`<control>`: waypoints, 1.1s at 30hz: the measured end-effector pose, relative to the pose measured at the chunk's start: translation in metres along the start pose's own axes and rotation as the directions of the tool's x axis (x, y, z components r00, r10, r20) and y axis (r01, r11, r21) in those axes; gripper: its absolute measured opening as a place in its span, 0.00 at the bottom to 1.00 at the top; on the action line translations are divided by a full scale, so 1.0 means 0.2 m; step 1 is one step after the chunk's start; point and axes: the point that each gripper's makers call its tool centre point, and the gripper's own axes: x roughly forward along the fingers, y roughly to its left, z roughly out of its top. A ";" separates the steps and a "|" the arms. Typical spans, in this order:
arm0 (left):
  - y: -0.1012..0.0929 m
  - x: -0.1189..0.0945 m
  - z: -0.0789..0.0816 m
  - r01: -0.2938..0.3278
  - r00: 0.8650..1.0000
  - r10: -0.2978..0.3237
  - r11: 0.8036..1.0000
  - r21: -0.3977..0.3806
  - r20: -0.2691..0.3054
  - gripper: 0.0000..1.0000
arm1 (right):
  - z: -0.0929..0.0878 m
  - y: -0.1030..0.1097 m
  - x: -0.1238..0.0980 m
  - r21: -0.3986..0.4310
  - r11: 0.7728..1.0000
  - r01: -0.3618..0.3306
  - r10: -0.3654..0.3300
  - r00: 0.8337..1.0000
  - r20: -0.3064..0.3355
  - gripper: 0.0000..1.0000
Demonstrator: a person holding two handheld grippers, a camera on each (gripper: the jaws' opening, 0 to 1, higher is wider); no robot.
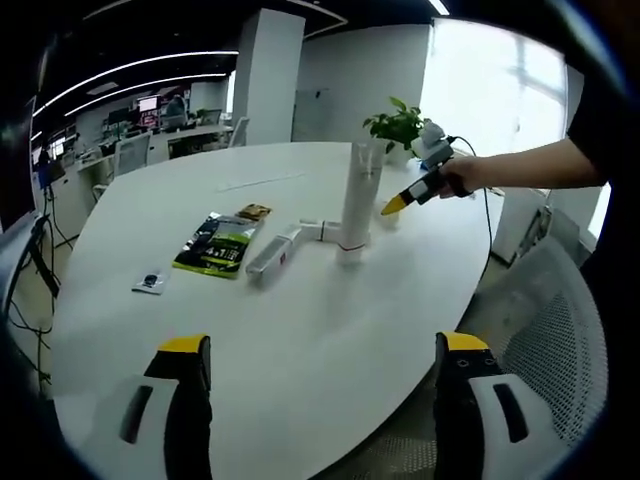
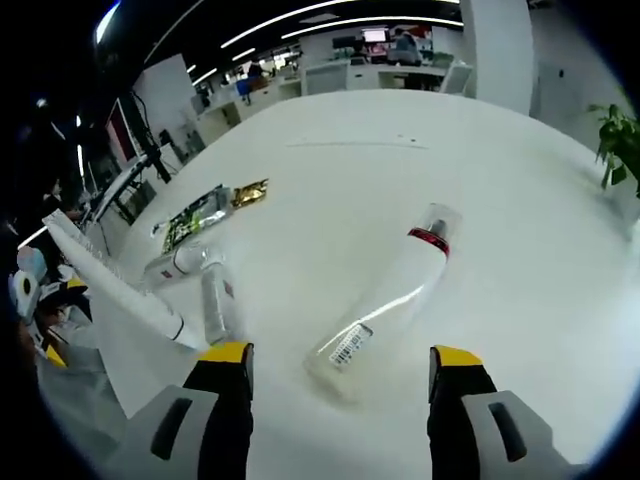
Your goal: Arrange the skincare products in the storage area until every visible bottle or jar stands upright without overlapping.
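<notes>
Standing upright mid-surface [image 1: 300, 340], the tall clear plastic bottle with a red band [image 1: 358, 200], two white tubes [image 1: 275, 250] lying beside it. Hovering nearest, right gripper [image 2: 340, 375], jaws wide and empty (left gripper [image 1: 325, 370] likewise, farther back).

Left gripper view looks from well back across the surface [image 1: 300, 330] toward the tall clear bottle [image 1: 358, 205] — right gripper view hovers close above that bottle [image 2: 385, 305], both sharing it.

A white oval table [image 1: 300, 330] fills an open office with ceiling light strips [image 1: 130, 75], distant desks [image 1: 170, 140] and a bright window [image 1: 480, 90].
</notes>
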 end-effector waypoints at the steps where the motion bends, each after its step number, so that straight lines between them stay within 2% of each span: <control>1: 0.00 0.00 0.00 -0.001 1.000 0.001 1.000 0.001 -0.001 0.85 | 0.00 -0.01 0.01 0.001 1.000 0.003 -0.003 1.000 -0.002 0.73; 3: 0.00 0.00 0.00 -0.002 1.000 0.002 1.000 0.002 -0.006 0.85 | 0.00 -0.02 0.01 0.003 1.000 0.007 -0.007 1.000 -0.005 0.73; 9: 0.01 0.00 -0.01 -0.007 1.000 0.007 1.000 0.004 -0.012 0.85 | 0.06 -0.13 0.07 0.022 0.999 0.045 -0.045 0.999 -0.018 0.72; 11: 0.01 0.00 -0.01 -0.010 1.000 0.010 1.000 0.001 -0.011 0.85 | 0.04 -0.13 0.07 0.041 0.998 0.054 -0.053 0.998 -0.020 0.71; 16: 0.02 0.01 -0.01 -0.013 1.000 0.013 1.000 -0.001 -0.013 0.84 | 0.08 -0.15 0.09 0.059 0.996 0.070 -0.069 0.997 -0.023 0.68; 27: 0.02 0.01 -0.02 -0.023 1.000 0.023 1.000 -0.003 -0.021 0.84 | 0.10 -0.20 0.13 0.051 0.993 0.109 -0.106 0.993 -0.060 0.66; 33: 0.03 0.01 -0.03 -0.030 0.999 0.030 1.000 0.000 -0.027 0.84 | 0.14 -0.25 0.18 0.037 0.992 0.119 -0.116 0.990 -0.076 0.65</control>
